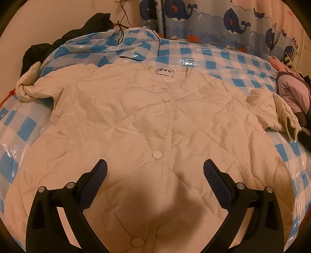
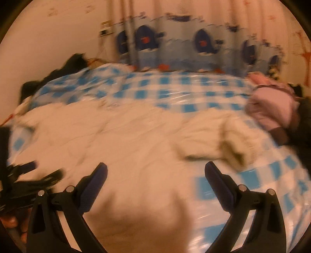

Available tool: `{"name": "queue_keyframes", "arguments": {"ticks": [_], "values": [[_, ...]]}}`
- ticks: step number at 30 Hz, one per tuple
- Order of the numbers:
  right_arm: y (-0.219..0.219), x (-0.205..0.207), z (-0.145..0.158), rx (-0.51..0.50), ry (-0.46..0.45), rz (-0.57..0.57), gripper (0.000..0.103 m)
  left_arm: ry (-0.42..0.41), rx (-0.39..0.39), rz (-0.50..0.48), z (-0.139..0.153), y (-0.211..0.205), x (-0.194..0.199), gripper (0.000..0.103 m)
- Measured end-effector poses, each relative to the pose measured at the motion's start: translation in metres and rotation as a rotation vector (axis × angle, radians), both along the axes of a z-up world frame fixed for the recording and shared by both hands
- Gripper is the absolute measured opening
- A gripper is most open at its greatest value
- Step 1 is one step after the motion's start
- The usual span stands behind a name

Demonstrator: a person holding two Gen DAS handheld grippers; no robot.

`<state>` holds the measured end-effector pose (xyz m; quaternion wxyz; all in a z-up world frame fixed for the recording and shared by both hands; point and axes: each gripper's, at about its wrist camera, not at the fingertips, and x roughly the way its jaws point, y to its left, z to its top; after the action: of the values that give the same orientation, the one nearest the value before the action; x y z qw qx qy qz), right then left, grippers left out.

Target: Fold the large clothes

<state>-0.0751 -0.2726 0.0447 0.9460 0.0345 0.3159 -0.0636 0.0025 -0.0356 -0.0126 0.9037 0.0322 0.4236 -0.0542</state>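
A large white quilted jacket (image 1: 126, 120) lies spread flat, front up and buttoned, on a blue-and-white checked plastic sheet (image 1: 213, 58). Its collar label (image 1: 164, 71) points away. The left sleeve (image 1: 31, 85) is bunched at the far left, the right sleeve (image 1: 272, 111) crumpled at the right. My left gripper (image 1: 155, 169) is open and empty above the jacket's lower front. In the blurred right wrist view, my right gripper (image 2: 155, 171) is open and empty over the jacket's (image 2: 116, 140) right side, near the crumpled sleeve (image 2: 223, 136). The left gripper (image 2: 29, 175) shows at the left edge.
Dark clothes (image 1: 64, 37) are piled at the far left of the bed. A pink garment (image 1: 293, 91) lies at the right edge. A black cable (image 1: 157, 42) runs across the sheet past the collar. A whale-print curtain (image 1: 213, 17) hangs behind.
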Motion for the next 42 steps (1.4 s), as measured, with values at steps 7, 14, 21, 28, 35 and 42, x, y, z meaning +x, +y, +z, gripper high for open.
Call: {"name": "queue_keyframes", "arguments": {"ticks": [7,14,21,28,35,42], "values": [[-0.09,0.025,-0.002,-0.19,0.022,-0.111,0.096,0.002,0.009,-0.005,0.002,-0.001,0.0,0.095],[-0.128,0.068,-0.037,-0.314,0.152,-0.065,0.096,0.028,0.0,0.005,0.001,0.002,0.004,0.095],[-0.155,0.101,-0.07,-0.217,0.307,-0.002,0.049,0.039,0.024,0.006,-0.006,0.0,0.009,0.095],[-0.21,0.102,-0.051,0.12,0.259,0.008,0.011,0.046,0.052,-0.003,-0.014,-0.01,0.012,0.095],[-0.325,0.08,0.023,0.398,0.037,-0.187,0.01,0.052,0.082,-0.01,-0.019,-0.018,0.013,0.095],[-0.421,0.045,0.003,0.476,0.074,-0.477,0.023,0.083,0.05,-0.01,-0.024,-0.02,0.016,0.095]]}}
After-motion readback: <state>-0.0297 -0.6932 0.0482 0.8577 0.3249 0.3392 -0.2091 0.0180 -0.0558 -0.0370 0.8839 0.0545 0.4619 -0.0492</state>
